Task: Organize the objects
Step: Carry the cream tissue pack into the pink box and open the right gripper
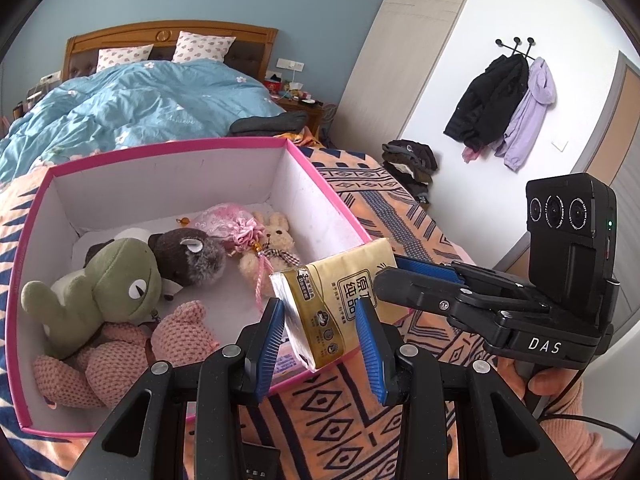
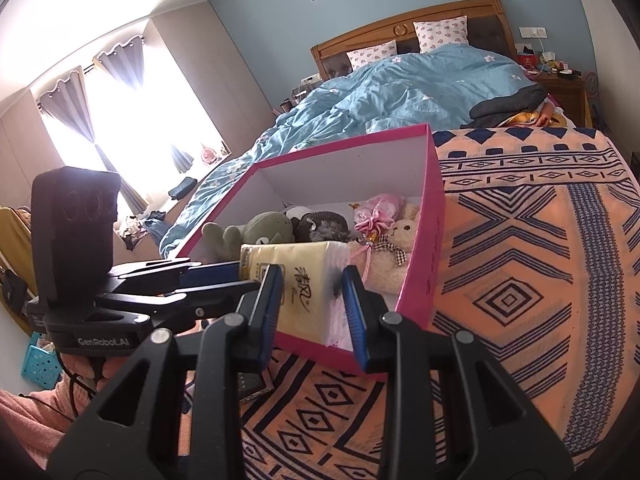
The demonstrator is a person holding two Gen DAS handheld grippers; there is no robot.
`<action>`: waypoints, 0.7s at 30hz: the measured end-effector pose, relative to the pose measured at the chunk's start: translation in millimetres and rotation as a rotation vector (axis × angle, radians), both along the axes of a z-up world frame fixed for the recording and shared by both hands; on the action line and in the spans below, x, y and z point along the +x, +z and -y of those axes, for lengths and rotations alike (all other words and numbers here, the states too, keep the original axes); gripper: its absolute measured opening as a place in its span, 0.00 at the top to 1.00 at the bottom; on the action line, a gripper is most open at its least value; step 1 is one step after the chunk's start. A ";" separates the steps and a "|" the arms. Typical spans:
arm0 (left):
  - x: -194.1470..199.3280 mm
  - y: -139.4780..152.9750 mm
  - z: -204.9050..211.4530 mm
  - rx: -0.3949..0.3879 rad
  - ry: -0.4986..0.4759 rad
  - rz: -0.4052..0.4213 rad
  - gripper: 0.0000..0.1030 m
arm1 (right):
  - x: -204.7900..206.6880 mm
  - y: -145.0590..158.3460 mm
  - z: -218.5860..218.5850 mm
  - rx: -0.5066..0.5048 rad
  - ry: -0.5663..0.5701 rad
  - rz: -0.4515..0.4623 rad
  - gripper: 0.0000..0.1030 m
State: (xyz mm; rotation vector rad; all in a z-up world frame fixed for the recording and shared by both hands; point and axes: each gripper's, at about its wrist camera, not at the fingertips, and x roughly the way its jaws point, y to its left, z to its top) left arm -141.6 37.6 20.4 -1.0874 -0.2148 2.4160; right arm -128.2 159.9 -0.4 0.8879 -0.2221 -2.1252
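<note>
A yellow tissue pack [image 1: 336, 304] hangs over the near right corner of a pink-rimmed box [image 1: 168, 148]. Both grippers are around it. My left gripper [image 1: 320, 320] has a blue pad on each side of the pack; a small gap shows on both sides. My right gripper [image 2: 310, 292] has its pads against the pack [image 2: 304, 276], and in the left wrist view it [image 1: 390, 270] clamps the pack's far end. In the box lie a green frog plush [image 1: 108, 280], a brown plush [image 1: 188, 256], a pink knitted plush [image 1: 132, 348], a pink pouch [image 1: 232, 220] and a beige bunny [image 1: 268, 248].
The box [image 2: 432, 240] stands on an orange and navy patterned blanket [image 2: 520, 280] at the foot of a bed. A blue duvet [image 1: 132, 108] lies behind it. A dark folded cloth [image 1: 268, 124] lies at the bed's right edge. Jackets [image 1: 500, 108] hang on the wall.
</note>
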 end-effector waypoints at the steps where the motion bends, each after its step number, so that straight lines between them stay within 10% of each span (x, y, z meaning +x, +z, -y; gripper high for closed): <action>1: -0.3 -1.0 0.1 0.000 0.000 0.002 0.65 | -1.0 -1.5 0.5 0.003 -0.001 0.003 0.67; 21: -15.8 -26.3 -2.3 0.024 0.003 0.093 0.65 | -4.3 -11.3 3.9 0.056 -0.021 0.014 0.67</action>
